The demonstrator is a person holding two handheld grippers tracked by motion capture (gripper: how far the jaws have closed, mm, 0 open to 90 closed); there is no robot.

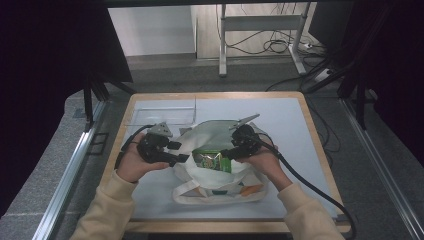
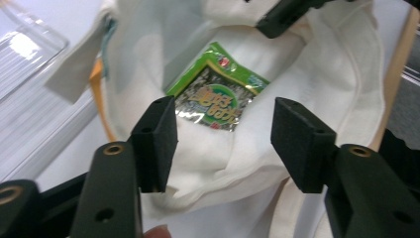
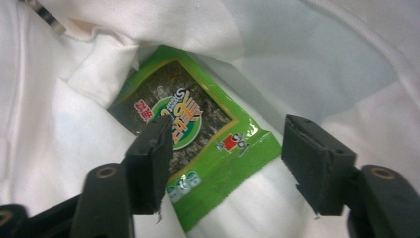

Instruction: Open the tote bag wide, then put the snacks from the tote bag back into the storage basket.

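1. Lying inside the white cloth tote bag (image 1: 215, 187) at frame centre, the green foil snack packet (image 1: 212, 161) looks already packed.
2. The left gripper (image 1: 176, 151) and right gripper (image 1: 229, 151) flank the bag's mouth, released, grasping nothing.
3. Withdrawing the grippers likely remains.

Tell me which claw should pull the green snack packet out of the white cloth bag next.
Probably the right claw. Its open jaws already straddle the green snack packet inside the white cloth bag, close above it. The left claw is open too, but sits back at the bag's rim, with the packet farther off.
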